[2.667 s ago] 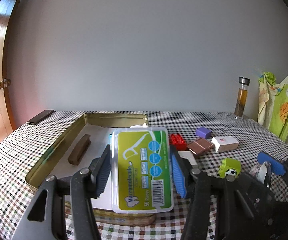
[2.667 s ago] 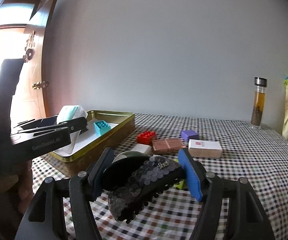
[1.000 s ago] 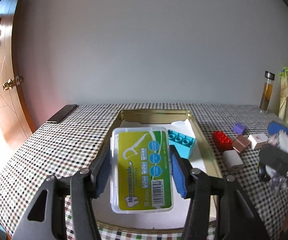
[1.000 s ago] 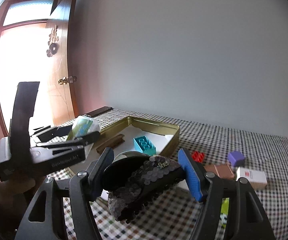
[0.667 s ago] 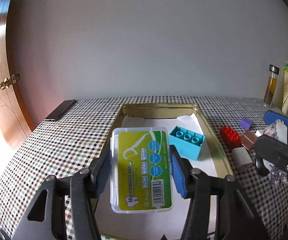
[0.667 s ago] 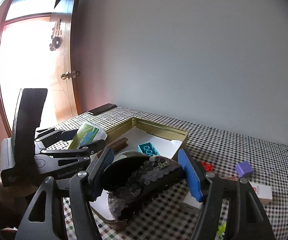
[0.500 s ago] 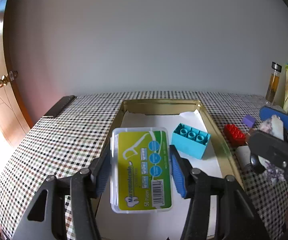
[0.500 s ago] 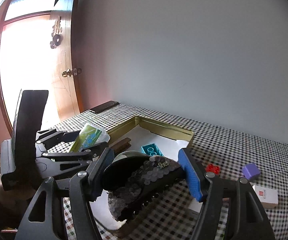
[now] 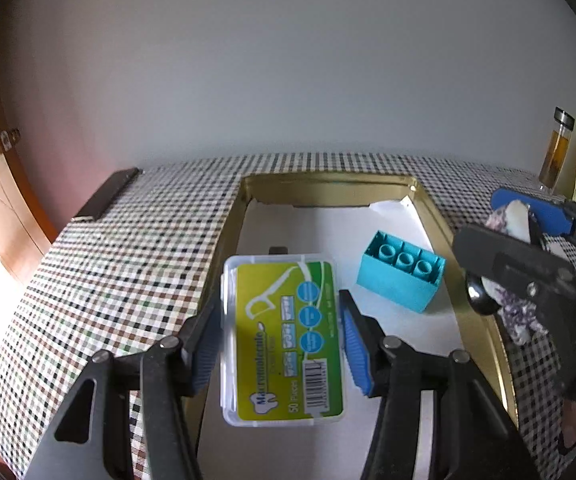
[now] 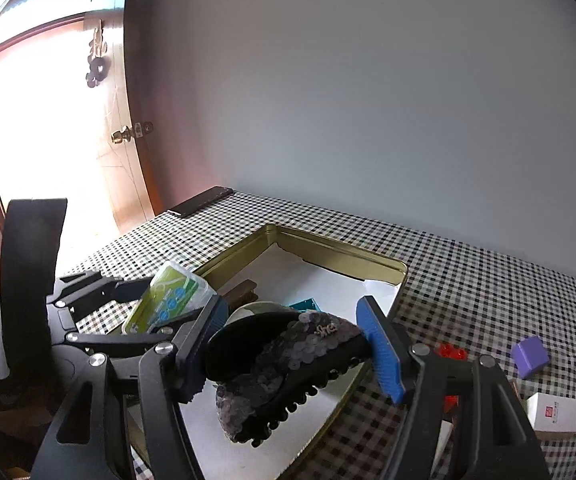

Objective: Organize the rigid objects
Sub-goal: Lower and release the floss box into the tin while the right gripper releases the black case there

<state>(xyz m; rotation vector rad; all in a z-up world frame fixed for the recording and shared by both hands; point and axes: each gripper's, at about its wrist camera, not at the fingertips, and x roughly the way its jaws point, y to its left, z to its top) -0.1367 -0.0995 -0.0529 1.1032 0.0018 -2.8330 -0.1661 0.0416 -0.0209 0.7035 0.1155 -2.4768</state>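
My left gripper (image 9: 280, 340) is shut on a clear floss-pick box with a green label (image 9: 284, 340), held over the near left part of the gold tin tray (image 9: 328, 186). A teal brick (image 9: 402, 282) lies on the white paper lining the tray. My right gripper (image 10: 298, 354) is shut on a black sequined hair claw clip (image 10: 284, 368), hanging above the tray's (image 10: 336, 250) near right side. In the right wrist view the left gripper (image 10: 160, 304) and its floss box (image 10: 168, 296) show at left. A brown bar (image 10: 242, 292) peeks out in the tray behind them.
A checkered cloth (image 9: 128, 248) covers the table. Right of the tray lie a red brick (image 10: 452, 354), a purple block (image 10: 532, 356) and a white box (image 10: 554, 412). A dark flat slab (image 9: 106, 196) sits at the far left edge, a bottle (image 9: 556, 144) at the far right, a door at left.
Both grippers have moved left and forward over the tray with their loads. The tray and teal brick now lie closer and more centred under them; the loose blocks slid off to the right.
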